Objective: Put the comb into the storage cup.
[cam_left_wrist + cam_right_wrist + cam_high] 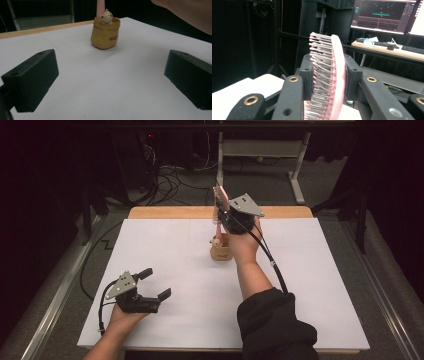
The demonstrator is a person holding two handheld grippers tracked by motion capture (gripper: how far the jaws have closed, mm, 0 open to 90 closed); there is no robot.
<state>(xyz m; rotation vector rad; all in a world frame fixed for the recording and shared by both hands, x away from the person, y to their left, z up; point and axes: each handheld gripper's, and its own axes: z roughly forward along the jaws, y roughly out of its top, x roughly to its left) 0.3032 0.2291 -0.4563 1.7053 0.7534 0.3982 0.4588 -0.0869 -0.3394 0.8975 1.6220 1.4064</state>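
Right gripper (pixel 329 75) clamped on pink hairbrush (pixel 329 72), its handle standing in yellow holder (pixel 105 33). Left gripper (pixel 152 285) rests on white table (pixel 310 285), jaws wide apart, empty.

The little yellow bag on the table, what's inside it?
A small cream animal figure peeks over the yellow bag's rim. A pink hairbrush, held by the right gripper, rises behind it. The brush's lower end is hidden by the bag.

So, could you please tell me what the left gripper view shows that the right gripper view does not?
Left gripper view: a small tan pouch-shaped holder with a cream figurine at its rim, standing on the white table.

Right gripper view: the right hand-held gripper shut on a pink hairbrush, bristles showing; monitors behind.

Both: the pink brush and white tabletop.
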